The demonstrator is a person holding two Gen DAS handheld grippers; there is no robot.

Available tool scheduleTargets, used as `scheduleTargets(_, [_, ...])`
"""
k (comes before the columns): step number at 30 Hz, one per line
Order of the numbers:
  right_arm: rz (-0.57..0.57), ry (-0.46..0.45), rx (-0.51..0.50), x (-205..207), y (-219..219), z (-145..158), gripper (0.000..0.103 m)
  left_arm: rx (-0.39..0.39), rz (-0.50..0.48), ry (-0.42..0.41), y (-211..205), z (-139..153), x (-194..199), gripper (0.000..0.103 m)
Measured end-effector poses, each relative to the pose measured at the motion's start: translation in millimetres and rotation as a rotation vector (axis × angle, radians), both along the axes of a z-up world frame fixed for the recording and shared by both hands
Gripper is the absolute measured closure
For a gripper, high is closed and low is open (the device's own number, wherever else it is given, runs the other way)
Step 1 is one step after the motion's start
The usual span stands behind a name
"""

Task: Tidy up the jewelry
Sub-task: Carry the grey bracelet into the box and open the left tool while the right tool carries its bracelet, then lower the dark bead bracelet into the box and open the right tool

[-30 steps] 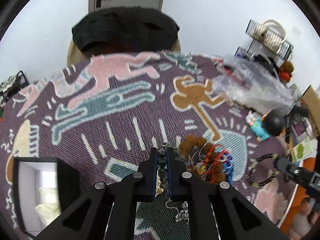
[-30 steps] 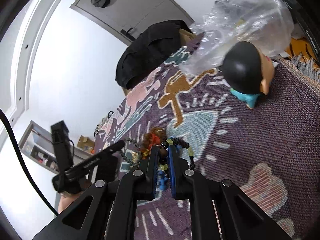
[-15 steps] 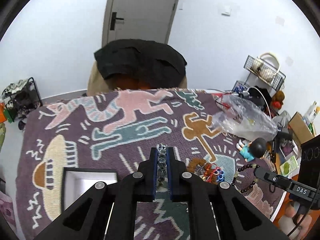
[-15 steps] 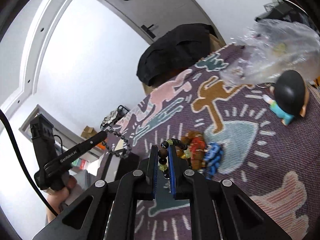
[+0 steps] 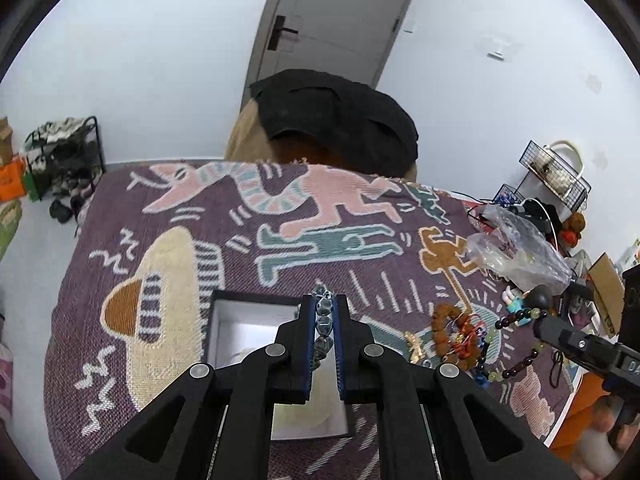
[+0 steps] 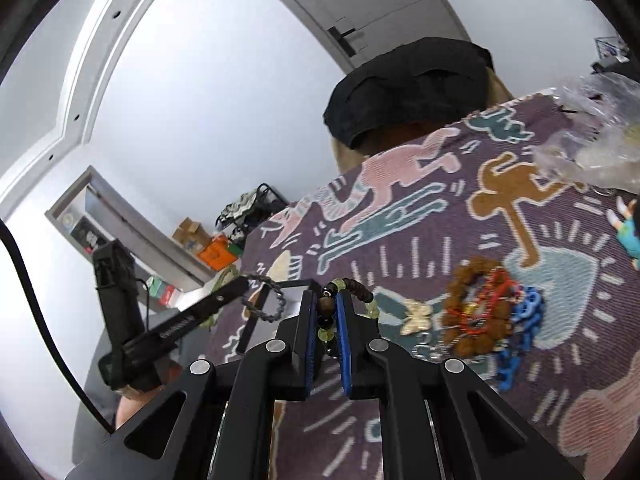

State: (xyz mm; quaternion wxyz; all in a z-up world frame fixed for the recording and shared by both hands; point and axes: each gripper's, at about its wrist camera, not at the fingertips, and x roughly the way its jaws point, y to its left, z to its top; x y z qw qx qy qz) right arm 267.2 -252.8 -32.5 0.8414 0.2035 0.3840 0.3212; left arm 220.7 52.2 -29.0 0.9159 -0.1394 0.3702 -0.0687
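A grey bead bracelet (image 5: pixel 323 320) is clamped between the fingers of the left gripper (image 5: pixel 324 308), held above the open white box (image 5: pixel 256 320) on the patterned surface (image 5: pixel 160 208). A brown-and-green bead bracelet (image 6: pixel 352 292) is pinched in the right gripper (image 6: pixel 325 308). A jewelry pile (image 6: pixel 484 312) is left beside the gold butterfly clip (image 6: pixel 416 318).

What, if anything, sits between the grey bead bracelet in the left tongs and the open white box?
Nothing visible. The left tongs hold the grey faceted-bead bracelet directly over the open white-lined box; the visible interior is bare apart from something pale, unclear, at the bottom.
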Motion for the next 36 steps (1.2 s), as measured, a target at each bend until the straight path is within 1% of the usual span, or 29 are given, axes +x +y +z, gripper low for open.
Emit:
scheduleTargets(2, [0.011, 0.001, -0.012, -2, 11, 1, 0.092, -0.018, -0.012, 0.001, 4, -6, 0, 0.094])
scheduleTargets(5, [0.027, 0.005, -0.032, -3, 27, 1, 0.092, -0.014, -0.014, -0.002, 8, -11, -2, 0.094])
scheduleTargets(8, [0.044, 0.007, -0.056, -3, 46, 1, 0.092, -0.025, -0.003, 0.0, 16, -13, -6, 0.089])
scheduleTargets(9, [0.05, 0.007, -0.063, -3, 50, 1, 0.092, -0.034, -0.002, -0.005, 19, -13, -8, 0.078])
scheduleTargets(10, [0.057, 0.006, -0.071, -2, 57, 1, 0.092, -0.038, 0.005, -0.016, 22, -13, -12, 0.059])
scheduleTargets(11, [0.065, 0.006, -0.078, -1, 63, 1, 0.092, -0.038, 0.019, -0.032, 26, -12, -17, 0.048])
scheduleTargets(12, [0.071, 0.005, -0.082, -1, 68, 1, 0.092, -0.035, 0.035, -0.052, 30, -10, -22, 0.031])
scheduleTargets(13, [0.077, 0.005, -0.087, 0, 75, 1, 0.092, -0.031, 0.05, -0.073, 35, -9, -28, 0.025])
scheduleTargets(15, [0.089, 0.006, -0.097, 2, 86, 0, 0.092, -0.025, 0.07, -0.09, 44, -6, -36, 0.025])
scheduleTargets(19, [0.107, 0.013, -0.123, 8, 109, -4, 0.092, -0.025, 0.098, -0.088, 61, -7, -46, 0.025])
scheduleTargets(25, [0.129, 0.028, -0.153, 16, 141, -12, 0.092, -0.037, 0.148, -0.081, 89, -17, -58, 0.025])
scheduleTargets(29, [0.16, 0.002, -0.187, 15, 161, -13, 0.092, -0.048, 0.17, -0.066, 100, -23, -61, 0.025])
scheduleTargets(30, [0.167, 0.0, -0.194, 14, 165, -13, 0.09, -0.051, 0.176, -0.064, 102, -23, -61, 0.025])
scheduleTargets(31, [0.176, 0.008, -0.195, 13, 167, -14, 0.075, -0.053, 0.18, -0.065, 103, -23, -61, 0.025])
scheduleTargets(32, [0.182, 0.02, -0.185, 13, 166, -15, 0.056, -0.053, 0.182, -0.066, 103, -22, -62, 0.025])
scheduleTargets(33, [0.177, 0.023, -0.174, 13, 163, -15, 0.05, -0.054, 0.183, -0.07, 102, -21, -63, 0.025])
scheduleTargets(34, [0.165, 0.018, -0.165, 12, 159, -14, 0.047, -0.053, 0.182, -0.074, 101, -19, -64, 0.025])
scheduleTargets(36, [0.137, 0.008, -0.162, 11, 145, -13, 0.046, -0.051, 0.179, -0.082, 96, -17, -65, 0.025])
